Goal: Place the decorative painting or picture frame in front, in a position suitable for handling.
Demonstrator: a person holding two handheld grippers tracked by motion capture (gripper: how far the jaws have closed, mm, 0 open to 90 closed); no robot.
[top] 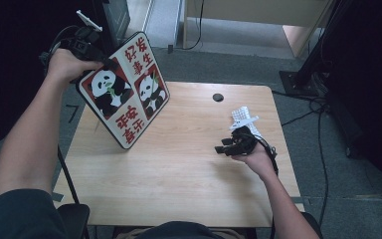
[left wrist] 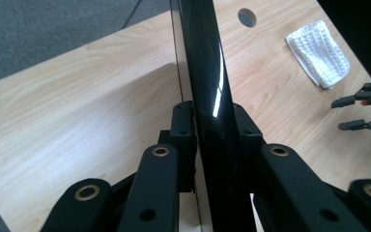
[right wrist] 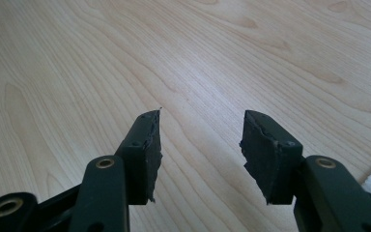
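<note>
A flat board point(top: 124, 89) printed with two pandas and red characters stands tilted, its lower edge on the wooden table point(top: 179, 184) at the left. My left gripper point(top: 107, 63) is shut on the board's upper edge. In the left gripper view both pads press on the glossy black edge of the board point(left wrist: 207, 96), with the left gripper point(left wrist: 215, 128) clamped around it. My right gripper point(top: 221, 145) hovers low over the table at the right, jaws pointing left. The right gripper point(right wrist: 200, 145) is open with bare wood between its pads. It also appears far off as the right gripper point(left wrist: 348, 113).
A folded white cloth point(top: 242, 117) lies just behind my right hand, near the table's right edge; the cloth point(left wrist: 319, 53) sits below a round cable hole point(top: 218, 97). Grey carpet, cables and a dark stand surround the table.
</note>
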